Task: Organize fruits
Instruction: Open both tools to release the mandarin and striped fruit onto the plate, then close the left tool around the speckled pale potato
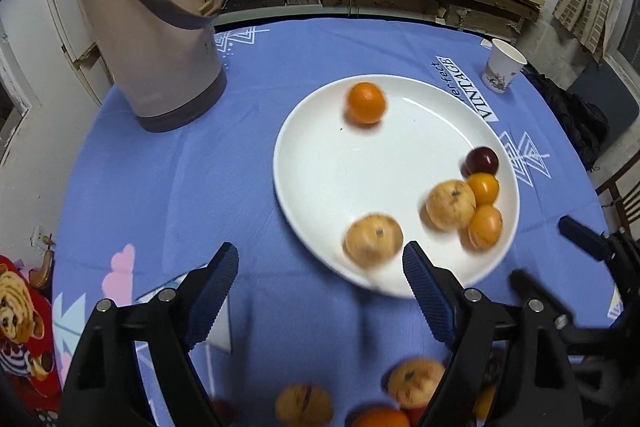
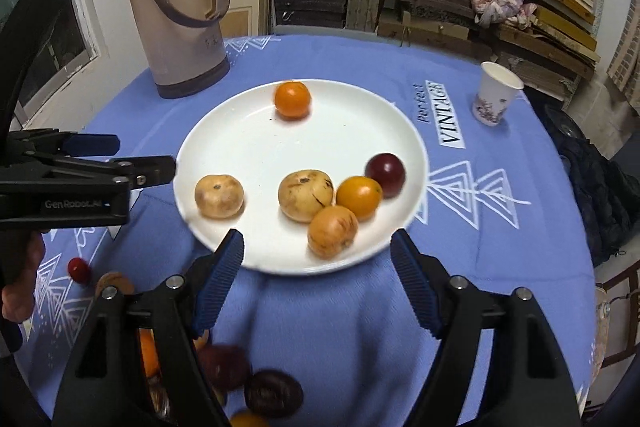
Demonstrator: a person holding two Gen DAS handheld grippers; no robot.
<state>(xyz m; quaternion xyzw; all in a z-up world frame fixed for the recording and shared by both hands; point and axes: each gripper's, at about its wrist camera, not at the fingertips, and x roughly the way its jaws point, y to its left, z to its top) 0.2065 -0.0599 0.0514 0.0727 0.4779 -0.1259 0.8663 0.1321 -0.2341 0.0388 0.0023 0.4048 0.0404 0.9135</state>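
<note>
A white plate [image 1: 340, 167] [image 2: 248, 147] on the blue tablecloth holds an orange [image 1: 366, 103] [image 2: 292, 99], two tan fruits [image 1: 374, 239] [image 1: 451, 204], two yellow-orange fruits [image 1: 483, 185] [image 1: 485, 225] and a dark red plum [image 1: 482, 160] [image 2: 385, 174]. My left gripper [image 1: 320, 267] is open and empty at the plate's near rim. My right gripper [image 2: 316, 251] is open and empty over the plate's near edge. More loose fruits lie on the cloth close to me, tan and orange ones [image 1: 414, 381] [image 1: 304, 405] and dark ones [image 2: 272, 393] [image 2: 79, 269].
A beige thermos jug [image 1: 160, 39] [image 2: 180, 7] stands at the far left of the table. A paper cup [image 1: 502, 65] [image 2: 495, 93] stands at the far right. Shelves of stacked boards lie behind the table. The left gripper [image 2: 132, 163] shows at the left in the right wrist view.
</note>
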